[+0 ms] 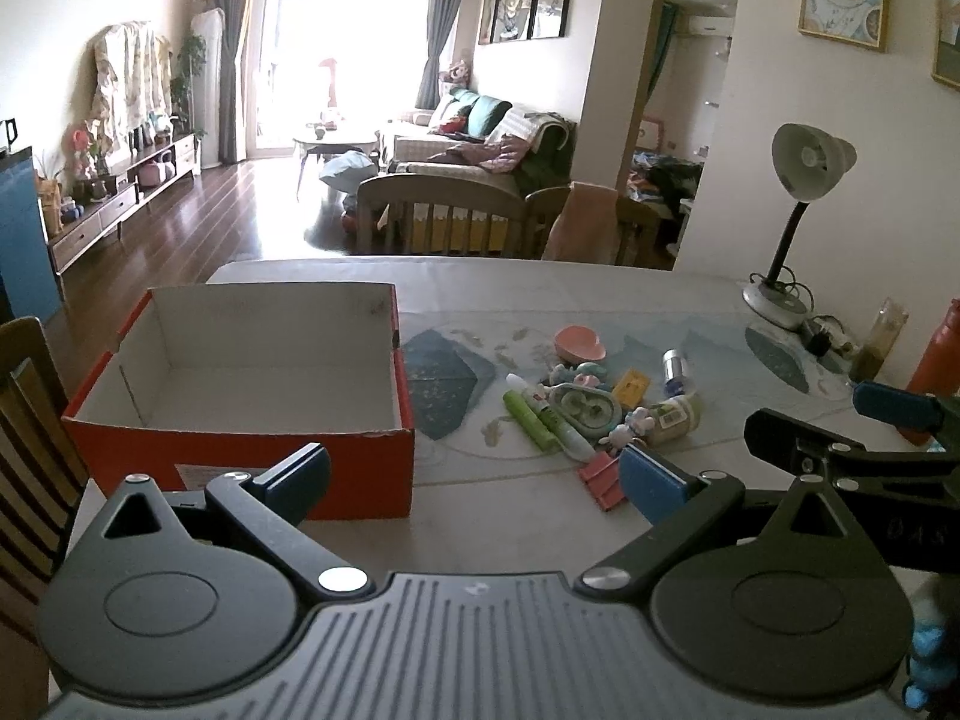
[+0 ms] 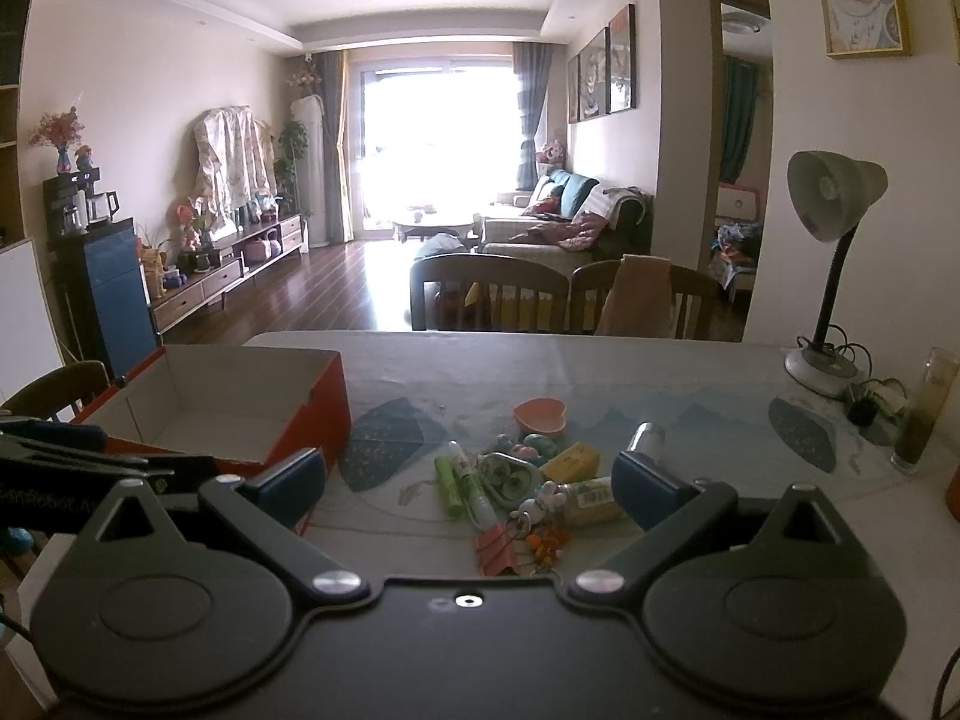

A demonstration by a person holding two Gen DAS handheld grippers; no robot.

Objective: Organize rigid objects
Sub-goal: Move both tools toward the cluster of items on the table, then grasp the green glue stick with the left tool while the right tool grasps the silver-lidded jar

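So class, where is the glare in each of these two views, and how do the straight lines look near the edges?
Left wrist view: the window is blown out white and the door frame bows. Right wrist view: the same window glares; the ceiling line curves and the corners go dark.

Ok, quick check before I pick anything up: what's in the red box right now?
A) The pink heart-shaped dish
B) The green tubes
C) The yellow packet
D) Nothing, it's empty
D: the red box shows only its bare white inside, while the pink heart-shaped dish, green tubes and yellow packet all lie on the table beside it.
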